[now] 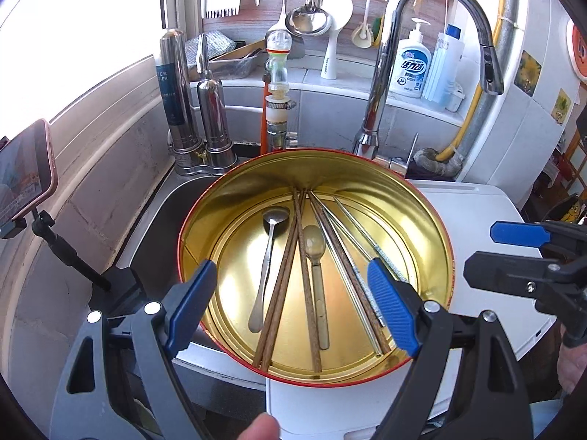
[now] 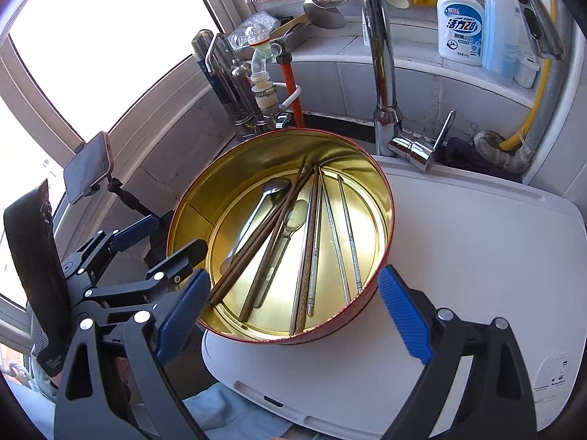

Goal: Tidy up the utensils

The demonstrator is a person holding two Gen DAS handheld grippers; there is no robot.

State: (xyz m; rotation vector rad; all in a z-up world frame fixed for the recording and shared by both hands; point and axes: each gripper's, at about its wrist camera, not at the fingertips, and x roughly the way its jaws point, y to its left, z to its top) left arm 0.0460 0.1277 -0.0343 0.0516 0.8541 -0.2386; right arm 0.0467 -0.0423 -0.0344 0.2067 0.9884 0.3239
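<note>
Hovering above the round tin (image 1: 205, 198), the left gripper (image 1: 297, 304) and right gripper (image 2: 293, 311) both stand spread wide, holding nothing. Chopsticks (image 1: 282, 275) and spoons (image 1: 266, 256) lie crossed on the tin's floor, so a pinch could snag two pieces or skid the tin across the white board (image 2: 458, 256). The soap bottle (image 2: 458, 25) reads "28".
</note>
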